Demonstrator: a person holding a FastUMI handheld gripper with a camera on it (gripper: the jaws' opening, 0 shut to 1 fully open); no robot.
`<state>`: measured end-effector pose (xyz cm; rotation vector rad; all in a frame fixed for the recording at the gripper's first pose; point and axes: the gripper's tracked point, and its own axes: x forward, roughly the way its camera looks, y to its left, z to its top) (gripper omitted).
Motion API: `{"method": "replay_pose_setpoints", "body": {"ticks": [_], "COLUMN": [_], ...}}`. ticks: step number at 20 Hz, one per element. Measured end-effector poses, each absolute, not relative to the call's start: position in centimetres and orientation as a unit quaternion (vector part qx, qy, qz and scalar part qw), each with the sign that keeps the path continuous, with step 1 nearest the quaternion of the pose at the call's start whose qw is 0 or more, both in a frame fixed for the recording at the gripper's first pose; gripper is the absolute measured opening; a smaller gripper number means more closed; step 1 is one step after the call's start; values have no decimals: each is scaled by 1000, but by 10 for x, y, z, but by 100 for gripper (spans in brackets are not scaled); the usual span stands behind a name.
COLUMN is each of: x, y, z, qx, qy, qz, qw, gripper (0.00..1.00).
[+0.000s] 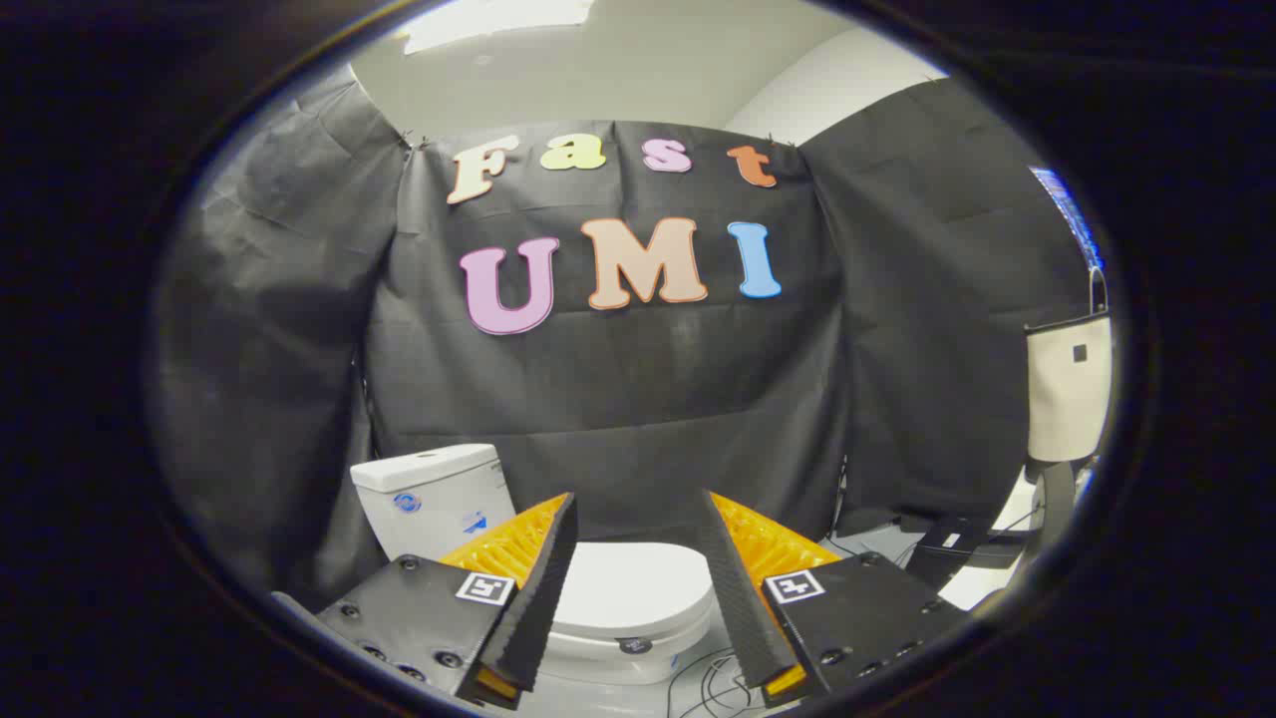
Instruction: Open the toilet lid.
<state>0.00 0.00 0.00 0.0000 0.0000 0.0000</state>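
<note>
The black cloth wall (618,399) stands well beyond the tool and closes off the booth behind everything else. In front of it sits the toilet (598,608), whose white tank (434,494) rises beyond the left finger, while the lid (623,588) lies flat and closed, seen in the gap between the two fingers and some way ahead of their tips. Off beyond the right finger hangs a pale bag (1069,384), and dark cables (713,678) trail on the floor below the bowl. The tool (638,514) is spread wide and holds nothing — no finger touches the lid yet. The risk from here is, I judge, in the approach: the lid's front edge looks smooth and low, so a finger coming in too high could slide over the top rather than hook beneath it — or the lid could slip free partway and drop back.
</note>
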Motion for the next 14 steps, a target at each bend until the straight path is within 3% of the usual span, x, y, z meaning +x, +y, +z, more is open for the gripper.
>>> {"method": "replay_pose_setpoints", "body": {"ticks": [14], "x": [7], "y": [-9], "z": [-9], "qx": [43], "qy": [-3], "qz": [-14], "qw": [999], "gripper": [73]}}
